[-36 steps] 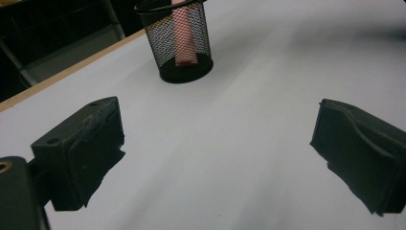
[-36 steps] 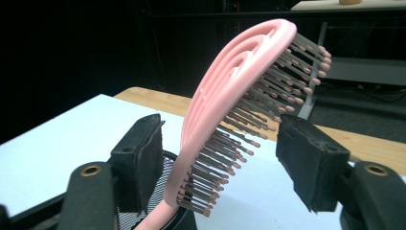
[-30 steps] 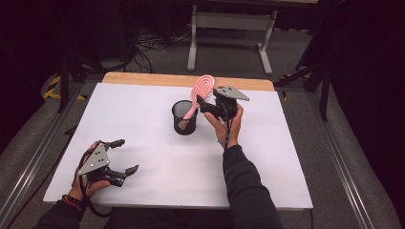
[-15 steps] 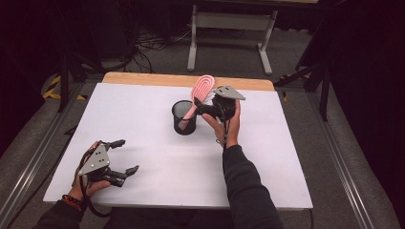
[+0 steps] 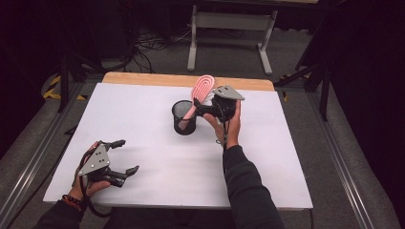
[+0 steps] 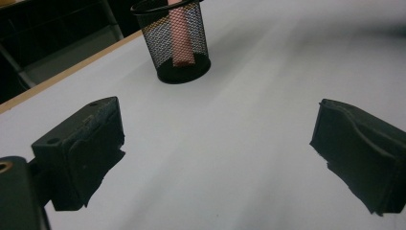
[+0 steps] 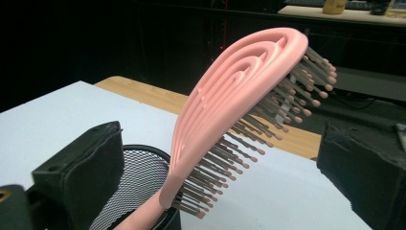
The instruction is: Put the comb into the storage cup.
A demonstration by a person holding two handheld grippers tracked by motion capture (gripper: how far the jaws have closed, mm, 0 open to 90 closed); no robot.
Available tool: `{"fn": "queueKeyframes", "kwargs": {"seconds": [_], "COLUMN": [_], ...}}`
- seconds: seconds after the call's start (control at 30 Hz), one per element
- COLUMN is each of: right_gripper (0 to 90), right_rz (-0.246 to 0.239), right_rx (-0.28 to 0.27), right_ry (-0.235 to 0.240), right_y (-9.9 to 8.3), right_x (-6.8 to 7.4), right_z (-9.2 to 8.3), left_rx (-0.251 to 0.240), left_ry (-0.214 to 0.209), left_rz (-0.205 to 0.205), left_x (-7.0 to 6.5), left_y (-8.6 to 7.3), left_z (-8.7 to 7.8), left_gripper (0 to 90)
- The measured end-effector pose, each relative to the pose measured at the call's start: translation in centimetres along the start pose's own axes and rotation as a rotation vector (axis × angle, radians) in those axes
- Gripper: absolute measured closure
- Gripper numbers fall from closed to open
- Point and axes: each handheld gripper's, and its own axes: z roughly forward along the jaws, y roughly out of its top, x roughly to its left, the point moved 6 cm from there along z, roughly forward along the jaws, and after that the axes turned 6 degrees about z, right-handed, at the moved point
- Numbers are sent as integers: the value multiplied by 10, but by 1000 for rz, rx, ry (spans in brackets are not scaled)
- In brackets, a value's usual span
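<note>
Right gripper (image 5: 199, 108) jaws have just been opening, now wide and clear of the pink hairbrush (image 7: 239, 110) between them — handle-down in the mesh cup (image 5: 184, 117), leaning toward that gripper; left gripper (image 5: 125, 156) open, well apart.

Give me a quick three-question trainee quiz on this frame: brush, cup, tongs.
1. True or false: the pink hairbrush stands handle-down in the black mesh cup.
2. Are the right tongs pressing on the brush? A) yes B) no, open around it
3. What do the left tongs hold?

Key: 1 true. 2 B; the jaws have just been opening, with the brush between them and clear of both pads. 3 nothing; they are open above the white table.
</note>
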Motion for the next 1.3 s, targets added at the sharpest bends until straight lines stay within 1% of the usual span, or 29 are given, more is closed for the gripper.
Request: {"fn": "queueKeyframes", "kwargs": {"seconds": [0.1,0.17,0.33,0.4,0.53,0.57,0.6,0.73,0.8,0.87,0.93,1.0,1.07,1.13,1.17,1.3], "right_gripper": [33,40,41,43,45,44,44,45,45,49,49,49,49,48,48,49], "right_rz": [-11,-25,-53,-70,-75,-84,-102,-119,-112,-118,-121,-135,-133,-139,-143,-153], "right_rx": [-6,-3,-12,-12,-7,-5,-2,-4,-5,-12,-18,-20,-26,-31,-36,-41], "right_ry": [-5,-19,-15,-23,-15,-19,-25,-23,-23,-32,-27,-29,-17,-18,-9,-1], "right_y": [2,3,7,9,9,9,8,8,8,8,8,7,7,6,5,3], "right_x": [1,1,6,8,11,12,14,16,16,17,18,19,21,22,24,25], "right_z": [-2,-3,-9,-11,-14,-15,-16,-19,-20,-23,-25,-28,-31,-33,-37,-42], "left_rx": [4,7,9,9,6,8,7,4,6,6,7,7,7,9,9,11], "left_ry": [-4,-5,-6,-4,-2,0,-1,-2,-4,-7,-4,-5,-6,-6,-5,-3], "left_rz": [2,1,2,1,1,2,1,3,4,5,3,4,5,5,4,5], "left_x": [0,0,0,0,0,0,0,-1,-1,-1,0,0,-1,-1,-1,-1], "left_y": [0,-1,-1,-1,-1,-1,-1,0,-1,-1,-1,-1,-1,-1,-1,-1], "left_z": [1,1,1,1,1,1,2,1,2,2,2,2,2,2,2,3], "left_gripper": [47,46,46,46,47,47,47,46,47,46,46,46,46,46,46,46]}}
